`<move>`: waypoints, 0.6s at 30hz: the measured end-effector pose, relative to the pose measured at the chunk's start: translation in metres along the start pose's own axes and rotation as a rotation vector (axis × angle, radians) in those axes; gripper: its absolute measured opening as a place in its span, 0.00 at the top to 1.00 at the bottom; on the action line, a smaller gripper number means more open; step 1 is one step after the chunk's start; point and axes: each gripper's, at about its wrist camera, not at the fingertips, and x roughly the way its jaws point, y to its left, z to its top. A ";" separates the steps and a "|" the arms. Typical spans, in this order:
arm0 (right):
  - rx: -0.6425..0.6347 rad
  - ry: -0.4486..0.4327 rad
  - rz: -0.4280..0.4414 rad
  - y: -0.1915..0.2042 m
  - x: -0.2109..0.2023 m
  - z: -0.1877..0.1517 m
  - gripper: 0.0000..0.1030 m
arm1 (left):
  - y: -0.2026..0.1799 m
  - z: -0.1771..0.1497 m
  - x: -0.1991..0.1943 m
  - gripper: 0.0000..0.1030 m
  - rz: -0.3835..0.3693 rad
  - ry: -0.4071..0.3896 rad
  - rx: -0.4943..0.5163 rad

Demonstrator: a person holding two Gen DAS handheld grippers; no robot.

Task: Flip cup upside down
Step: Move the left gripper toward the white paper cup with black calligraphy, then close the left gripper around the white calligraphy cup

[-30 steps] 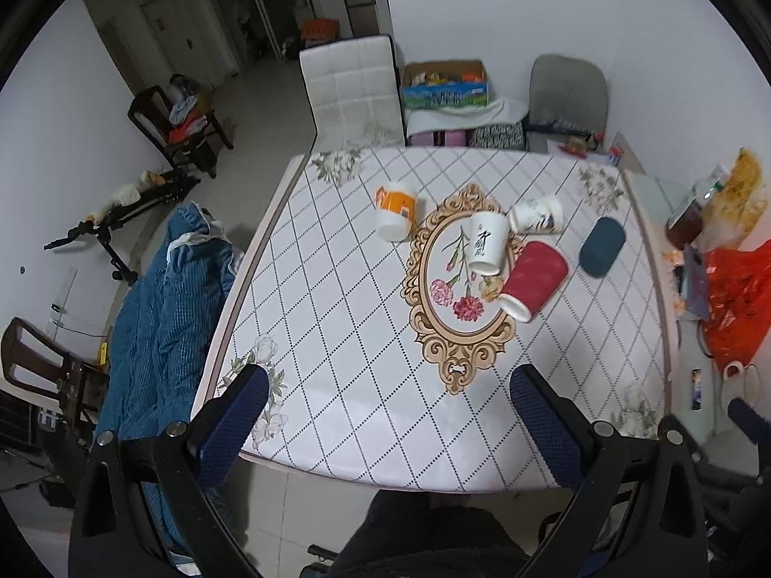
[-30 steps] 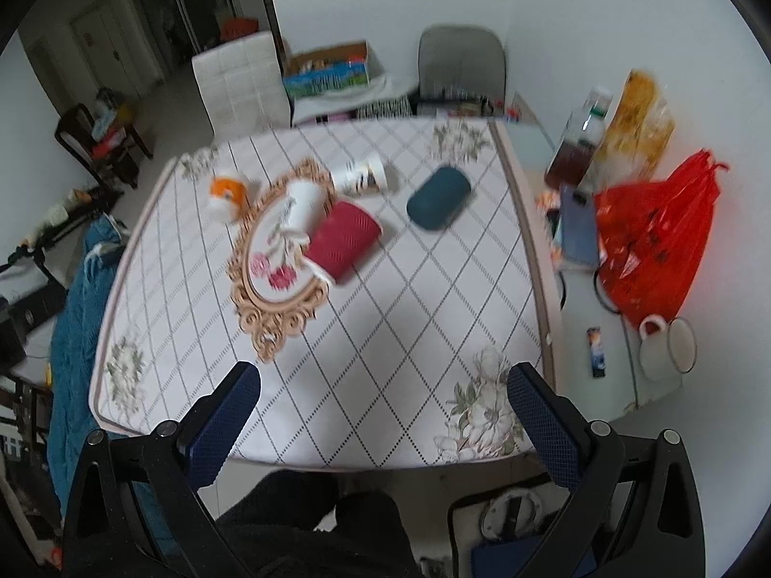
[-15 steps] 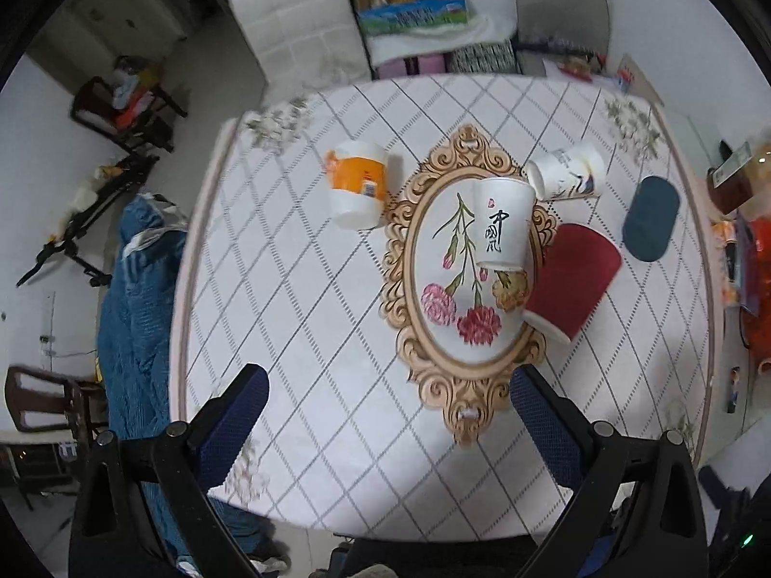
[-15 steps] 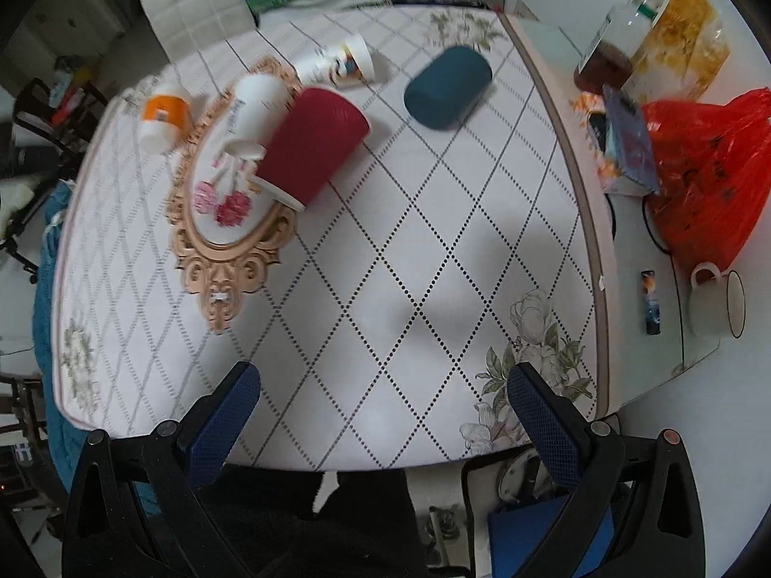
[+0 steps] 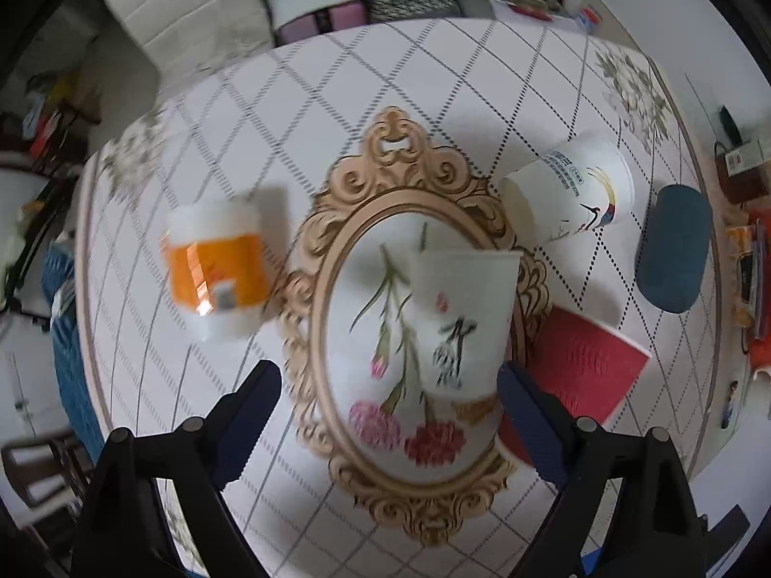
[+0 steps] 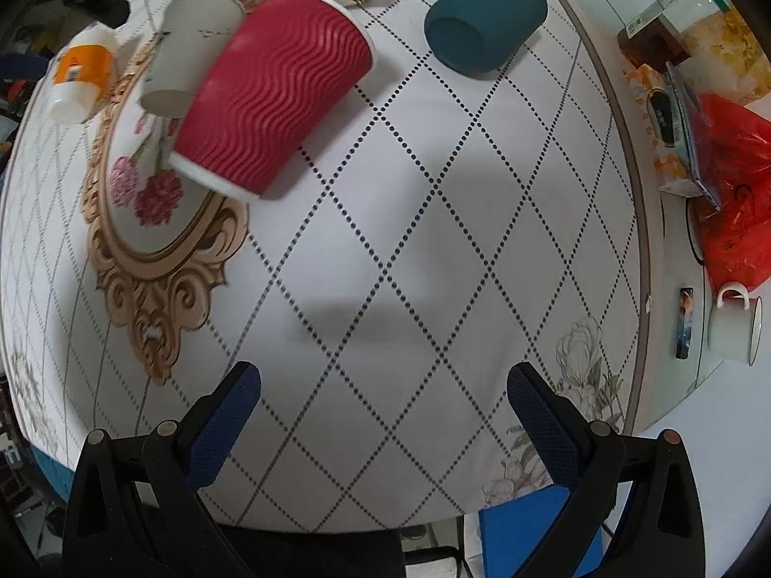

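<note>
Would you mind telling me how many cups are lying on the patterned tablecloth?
5: orange cup at left, white cup on the medallion, crane-print cup behind, red ribbed cup beside it, teal cup at right.

The red ribbed cup is lying on its side on the bench, the white cup touching its left, the teal cup lying well right. The right hand-held gripper is hovering wide apart, nearer than it.
</note>
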 end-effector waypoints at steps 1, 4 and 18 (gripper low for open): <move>0.006 0.005 -0.002 -0.001 0.002 0.003 0.00 | -0.002 0.004 0.005 0.11 -0.003 0.006 0.013; 0.029 0.020 -0.002 -0.004 0.006 0.011 0.00 | -0.008 0.016 0.020 0.11 -0.004 0.026 0.047; 0.107 0.063 0.002 -0.009 0.013 0.033 0.00 | -0.011 0.044 0.060 0.35 -0.048 0.079 0.120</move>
